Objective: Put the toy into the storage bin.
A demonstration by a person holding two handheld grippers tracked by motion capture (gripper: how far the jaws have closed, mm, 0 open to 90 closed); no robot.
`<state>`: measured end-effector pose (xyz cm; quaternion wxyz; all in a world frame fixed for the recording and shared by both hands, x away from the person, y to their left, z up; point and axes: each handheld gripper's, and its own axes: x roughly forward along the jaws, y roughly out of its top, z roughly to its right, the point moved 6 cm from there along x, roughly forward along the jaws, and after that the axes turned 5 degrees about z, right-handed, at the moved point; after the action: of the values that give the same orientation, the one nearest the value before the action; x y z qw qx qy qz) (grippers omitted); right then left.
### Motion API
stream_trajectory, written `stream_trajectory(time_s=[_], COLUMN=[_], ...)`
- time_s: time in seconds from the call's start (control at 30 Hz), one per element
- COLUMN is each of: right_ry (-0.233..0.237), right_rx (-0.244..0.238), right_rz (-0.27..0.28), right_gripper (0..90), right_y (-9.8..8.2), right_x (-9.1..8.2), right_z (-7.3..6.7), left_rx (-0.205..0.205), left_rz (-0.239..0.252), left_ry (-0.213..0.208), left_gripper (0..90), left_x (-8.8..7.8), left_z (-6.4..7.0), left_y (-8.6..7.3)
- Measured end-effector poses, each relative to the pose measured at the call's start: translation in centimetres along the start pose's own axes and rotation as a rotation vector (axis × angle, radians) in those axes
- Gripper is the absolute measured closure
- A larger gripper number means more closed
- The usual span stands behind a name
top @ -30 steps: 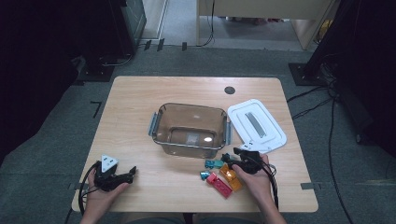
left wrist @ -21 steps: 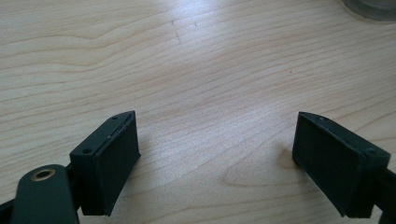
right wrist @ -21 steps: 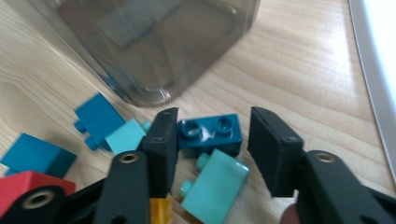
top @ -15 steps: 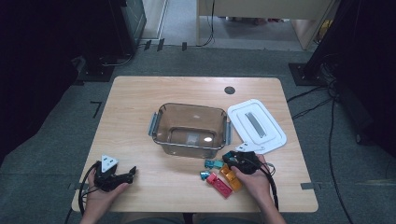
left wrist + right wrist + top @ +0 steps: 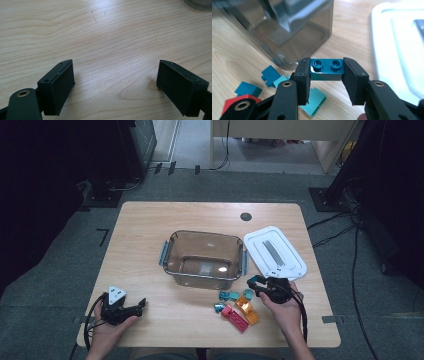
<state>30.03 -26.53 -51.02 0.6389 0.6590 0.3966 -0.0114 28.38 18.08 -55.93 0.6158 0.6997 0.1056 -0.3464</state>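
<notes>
Just clamped onto the dark teal brick, right gripper lifting it from the pile, container next; left gripper gaping idle.

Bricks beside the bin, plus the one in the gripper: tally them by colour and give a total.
Dark teal bricks: 3, one clamped in the right gripper
Light teal bricks: 2
Red bricks: 1
Orange bricks: 1
Total: 7
</notes>
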Motion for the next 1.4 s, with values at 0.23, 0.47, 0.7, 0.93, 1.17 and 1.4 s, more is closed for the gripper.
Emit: stream_trajectory(time_s=[0.23, 0.47, 0.7, 0.93, 1.17, 1.4], right_ry=[-0.004, 0.002, 0.034, 0.073, 0.116, 0.136], right_rx=[-0.014, -0.043, -0.073, -0.113, -0.138, -0.15], right_rz=[0.026, 0.044, 0.067, 0.064, 0.028, -0.023], right_gripper=[60.4, 60.5, 60.5, 60.4, 60.5, 60.4], right_y=[1.7, 3.9, 6.8, 9.1, 10.2, 11.0], right_x=[-1.8, -2.9, -3.3, -1.6, 1.8, 4.4], right_z=[-0.1, -0.8, -2.0, -3.7, -5.3, -6.4], left_rx=[0.0, 0.001, -0.001, 0.001, 0.001, 0.0], left_rz=[0.0, 0.0, 0.001, 0.001, 0.001, 0.001], left_ry=[0.0, 0.0, 0.0, 0.0, 0.0, 0.0], left_gripper=[14.5, 14.6, 14.5, 14.5, 14.6, 14.6], left_x=[0.0, 0.0, 0.0, 0.0, 0.0, 0.0], left_z=[0.0, 0.0, 0.0, 0.0, 0.0, 0.0], left_y=[0.0, 0.0, 0.0, 0.0, 0.0, 0.0])
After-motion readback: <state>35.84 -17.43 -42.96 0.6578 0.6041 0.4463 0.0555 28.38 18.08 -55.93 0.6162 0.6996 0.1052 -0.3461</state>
